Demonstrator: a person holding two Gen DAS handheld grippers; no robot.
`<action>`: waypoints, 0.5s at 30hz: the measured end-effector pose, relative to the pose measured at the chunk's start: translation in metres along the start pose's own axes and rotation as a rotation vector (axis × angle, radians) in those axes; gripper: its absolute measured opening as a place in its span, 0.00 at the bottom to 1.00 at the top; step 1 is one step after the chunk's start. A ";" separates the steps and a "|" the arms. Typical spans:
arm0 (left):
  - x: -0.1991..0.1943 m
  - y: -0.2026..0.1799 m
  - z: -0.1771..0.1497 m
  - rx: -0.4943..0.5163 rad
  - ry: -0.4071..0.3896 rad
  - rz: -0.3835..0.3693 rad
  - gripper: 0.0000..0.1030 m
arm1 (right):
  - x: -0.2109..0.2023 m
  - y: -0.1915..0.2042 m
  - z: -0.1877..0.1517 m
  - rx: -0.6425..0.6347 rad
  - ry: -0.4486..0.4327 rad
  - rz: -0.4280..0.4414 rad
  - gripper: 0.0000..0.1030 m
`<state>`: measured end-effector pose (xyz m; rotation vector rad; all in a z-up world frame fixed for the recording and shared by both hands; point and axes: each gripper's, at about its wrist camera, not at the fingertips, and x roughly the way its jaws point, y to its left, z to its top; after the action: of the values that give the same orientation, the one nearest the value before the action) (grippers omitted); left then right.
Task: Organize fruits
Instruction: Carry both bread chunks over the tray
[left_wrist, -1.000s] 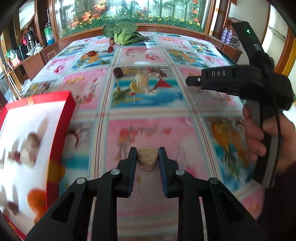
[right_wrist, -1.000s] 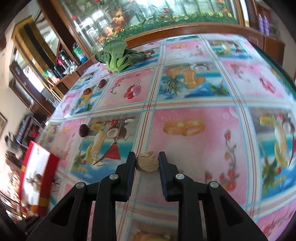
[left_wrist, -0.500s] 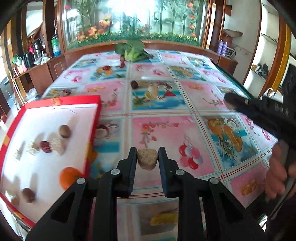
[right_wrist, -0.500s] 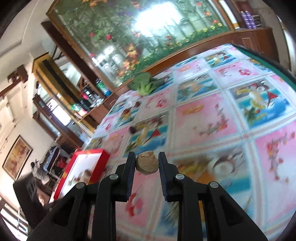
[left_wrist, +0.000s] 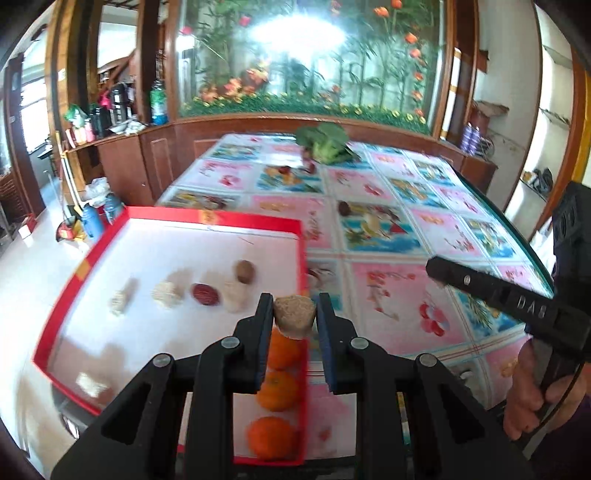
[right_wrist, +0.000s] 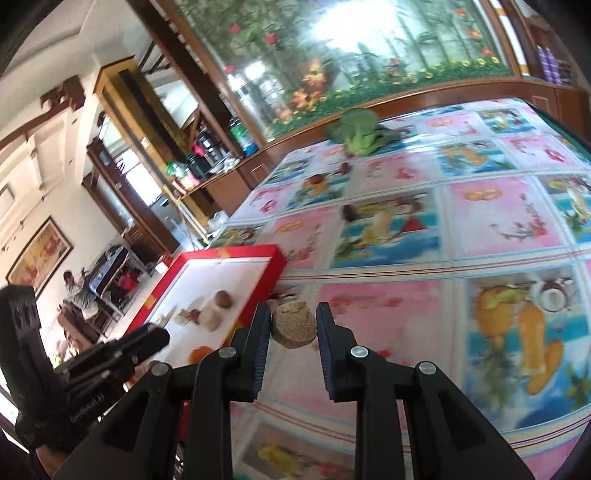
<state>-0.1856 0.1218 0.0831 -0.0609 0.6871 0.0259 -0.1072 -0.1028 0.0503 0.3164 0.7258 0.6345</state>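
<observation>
My left gripper (left_wrist: 294, 314) is shut on a tan rough lump (left_wrist: 295, 319) and hangs over the right edge of the red tray (left_wrist: 214, 216). On the tray's white floor lie three oranges (left_wrist: 277, 393), a red date (left_wrist: 205, 293), a brown round fruit (left_wrist: 244, 271) and several pale pieces. My right gripper (right_wrist: 291, 319) is shut on a second tan lump (right_wrist: 295, 326) above the tablecloth, just right of the tray (right_wrist: 275, 258). Each gripper shows in the other's view: the right gripper (left_wrist: 437, 269) at the right, the left gripper (right_wrist: 147, 339) at the lower left.
A dark date (left_wrist: 344, 208) lies loose on the fruit-print tablecloth (left_wrist: 388, 291). At the far end lie a green leafy vegetable (left_wrist: 327, 146) and small red fruits (left_wrist: 284, 170). A wooden cabinet and glass screen stand behind. The table's edge runs along the right.
Both grippers rose and swung left toward the red tray, each keeping its tan lump. The left one now hangs over the tray's right edge, and the oranges have come into view.
</observation>
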 end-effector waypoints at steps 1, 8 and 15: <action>-0.002 0.005 0.000 -0.006 -0.006 0.005 0.25 | 0.002 0.007 0.000 -0.012 0.004 0.006 0.23; -0.020 0.047 0.002 -0.063 -0.051 0.058 0.25 | 0.015 0.054 -0.003 -0.081 0.008 0.049 0.23; -0.025 0.080 -0.002 -0.116 -0.068 0.114 0.25 | 0.033 0.090 -0.009 -0.131 0.030 0.084 0.23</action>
<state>-0.2097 0.2014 0.0942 -0.1320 0.6197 0.1764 -0.1322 -0.0118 0.0698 0.2174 0.6990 0.7642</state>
